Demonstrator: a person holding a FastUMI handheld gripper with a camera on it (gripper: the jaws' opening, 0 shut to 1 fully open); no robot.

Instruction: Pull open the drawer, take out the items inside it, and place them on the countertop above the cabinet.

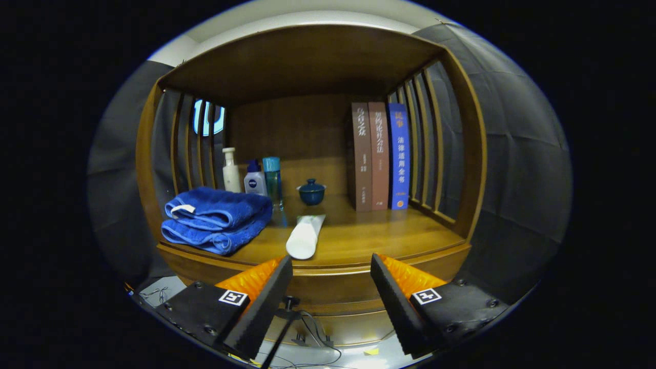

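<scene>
Currently, gripper view: gripper (331, 302) w/ fingers spread wide, nothing between them, held in front of wooden cabinet (328, 287), below countertop (369, 236) edge. Drawer front can't be made out from this angle.
On countertop, L to R: folded blue towel (216, 219); behind it white bottle (231, 170), small lotion bottle (254, 179), teal bottle (272, 180); white tube (305, 236) lying flat near front edge, just beyond fingers; blue lidded cup (311, 191) farther back; three upright books (380, 156) against slatted side.
</scene>
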